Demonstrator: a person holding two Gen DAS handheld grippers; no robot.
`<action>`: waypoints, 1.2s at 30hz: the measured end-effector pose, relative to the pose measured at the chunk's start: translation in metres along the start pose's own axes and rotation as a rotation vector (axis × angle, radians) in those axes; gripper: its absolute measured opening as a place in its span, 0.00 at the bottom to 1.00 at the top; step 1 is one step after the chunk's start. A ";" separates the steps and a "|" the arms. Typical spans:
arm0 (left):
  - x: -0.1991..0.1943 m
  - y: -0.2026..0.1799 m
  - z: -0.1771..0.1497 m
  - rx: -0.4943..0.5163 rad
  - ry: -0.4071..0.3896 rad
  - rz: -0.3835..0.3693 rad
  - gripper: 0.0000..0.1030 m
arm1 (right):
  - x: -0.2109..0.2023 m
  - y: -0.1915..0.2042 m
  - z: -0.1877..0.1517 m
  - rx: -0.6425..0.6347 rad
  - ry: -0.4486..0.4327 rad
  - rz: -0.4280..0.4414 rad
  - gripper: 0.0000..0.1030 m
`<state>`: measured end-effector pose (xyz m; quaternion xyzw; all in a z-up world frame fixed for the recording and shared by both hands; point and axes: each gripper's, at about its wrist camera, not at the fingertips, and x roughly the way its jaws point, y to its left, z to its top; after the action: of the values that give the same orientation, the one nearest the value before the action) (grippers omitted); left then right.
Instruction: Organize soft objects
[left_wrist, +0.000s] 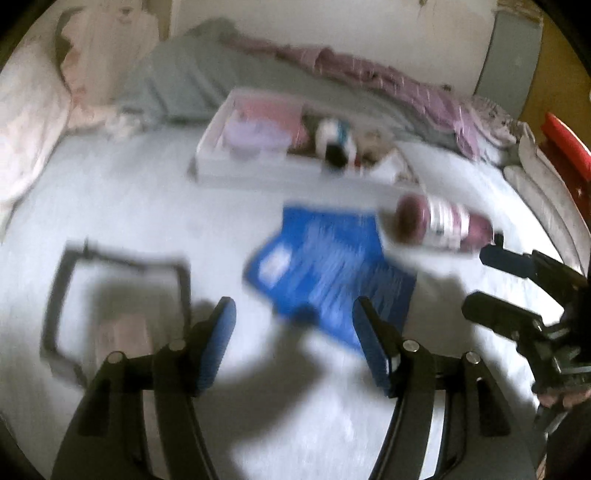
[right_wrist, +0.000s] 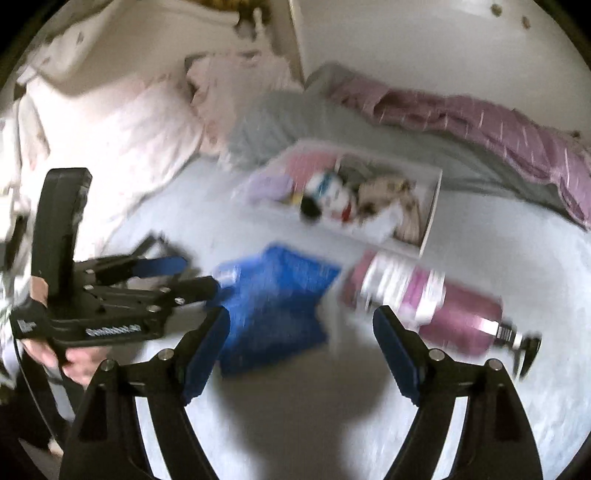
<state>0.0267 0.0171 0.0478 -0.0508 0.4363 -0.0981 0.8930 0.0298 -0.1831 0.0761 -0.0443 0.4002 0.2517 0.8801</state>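
A blue folded cloth (left_wrist: 325, 266) (right_wrist: 277, 299) with a white label lies flat on the white bed sheet. Behind it stands a white box (left_wrist: 258, 173) (right_wrist: 432, 206) holding pink and lilac soft items and a plush toy (left_wrist: 336, 144) (right_wrist: 325, 203). My left gripper (left_wrist: 293, 314) (right_wrist: 195, 275) is open, hovering over the cloth's near left edge with nothing pinched. My right gripper (right_wrist: 301, 325) (left_wrist: 484, 280) is open and empty, between the cloth and a pink pump bottle (left_wrist: 439, 221) (right_wrist: 424, 299) lying on its side. Both views are blurred.
A black-rimmed frame (left_wrist: 59, 295) lies on the sheet at the left. A pale pink pillow (left_wrist: 29, 122) (right_wrist: 110, 140) sits at the bed's head. A grey blanket (left_wrist: 192, 81) and a purple cloth (left_wrist: 369, 70) (right_wrist: 480, 122) run along the wall. A hand (right_wrist: 77, 362) holds the left gripper.
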 end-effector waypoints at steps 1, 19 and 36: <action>0.003 0.003 -0.009 -0.022 0.024 -0.002 0.65 | 0.001 0.003 -0.006 0.000 0.016 -0.005 0.78; 0.015 -0.021 -0.046 0.054 0.061 0.004 1.00 | 0.050 0.007 -0.042 -0.022 0.146 -0.090 0.89; 0.017 -0.023 -0.046 0.081 0.068 0.025 1.00 | 0.052 0.007 -0.042 -0.018 0.147 -0.095 0.90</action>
<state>-0.0029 -0.0096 0.0106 -0.0057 0.4628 -0.1065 0.8800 0.0268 -0.1678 0.0109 -0.0895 0.4590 0.2090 0.8588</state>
